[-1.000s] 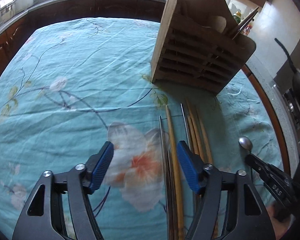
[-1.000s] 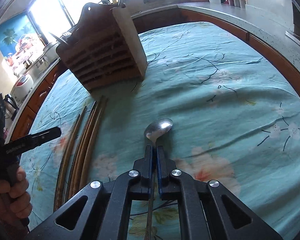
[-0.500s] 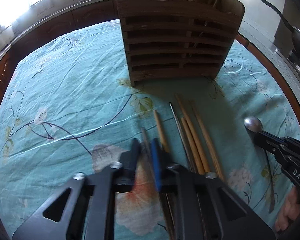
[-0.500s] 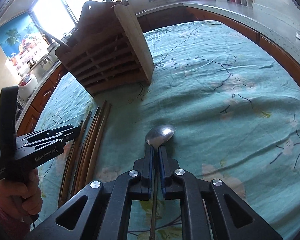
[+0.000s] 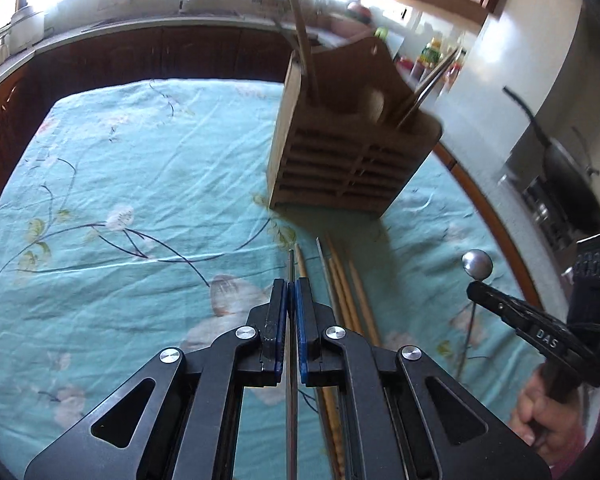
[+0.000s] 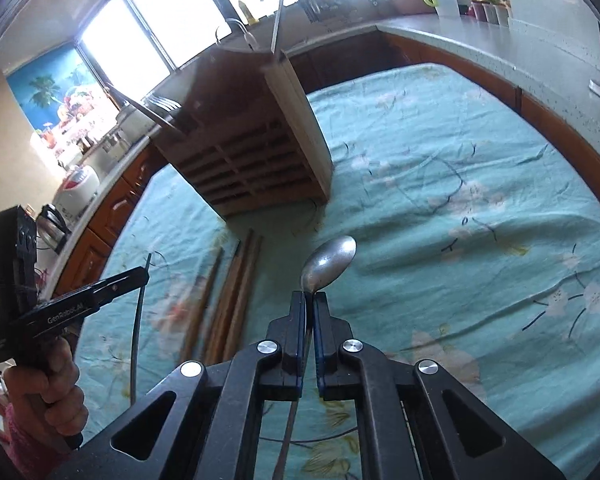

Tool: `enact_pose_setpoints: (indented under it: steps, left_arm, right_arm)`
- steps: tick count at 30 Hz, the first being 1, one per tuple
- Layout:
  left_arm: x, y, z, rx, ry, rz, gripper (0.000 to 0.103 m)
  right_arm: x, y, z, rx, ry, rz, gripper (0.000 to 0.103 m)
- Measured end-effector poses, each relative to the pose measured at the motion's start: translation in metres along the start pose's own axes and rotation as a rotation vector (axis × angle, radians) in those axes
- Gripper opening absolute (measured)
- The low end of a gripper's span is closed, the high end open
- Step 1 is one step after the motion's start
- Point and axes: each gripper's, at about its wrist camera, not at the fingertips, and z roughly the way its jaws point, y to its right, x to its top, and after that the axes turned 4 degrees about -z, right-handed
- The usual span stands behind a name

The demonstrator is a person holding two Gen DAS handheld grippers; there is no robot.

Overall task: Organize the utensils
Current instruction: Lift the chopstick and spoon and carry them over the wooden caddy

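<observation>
My left gripper (image 5: 291,286) is shut on a thin metal chopstick (image 5: 291,264) and holds it off the cloth; the gripper also shows in the right wrist view (image 6: 140,276) with the chopstick (image 6: 137,328) hanging below it. My right gripper (image 6: 309,298) is shut on a metal spoon (image 6: 330,258) by its handle, bowl forward; it shows in the left wrist view (image 5: 476,286) with the spoon bowl (image 5: 477,265). A slatted wooden utensil holder (image 5: 348,160) stands ahead with some utensils in it. Several wooden chopsticks (image 5: 350,292) lie on the cloth before it.
The table wears a teal floral cloth (image 5: 120,184). Dark cabinets and a counter (image 5: 140,52) run behind. A pan on a stove (image 5: 560,176) is at the right. A kettle (image 6: 54,222) and rice cooker (image 6: 78,188) stand on the left counter.
My left gripper closed on the metal chopstick and lifted it off the cloth. My right gripper rose with the spoon and came closer to the holder.
</observation>
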Motion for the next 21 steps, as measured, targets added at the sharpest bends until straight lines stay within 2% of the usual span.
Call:
enact_pose_setpoints:
  steps: [9,14,21]
  left_arm:
    - [0.011,-0.002,-0.07,-0.065,0.127,-0.048,0.004]
    - [0.016,-0.003,-0.087,-0.07,0.178,-0.047,0.004]
    - [0.024,0.001,-0.105,-0.087,0.233,-0.045,0.004]
  right_arm:
    - [0.025,-0.023,-0.054,0.02,0.148,-0.032,0.003]
    - [0.036,-0.033,-0.072,0.005,0.212,-0.065,0.002]
    - [0.045,-0.039,-0.083,-0.004,0.244,-0.087,0.002]
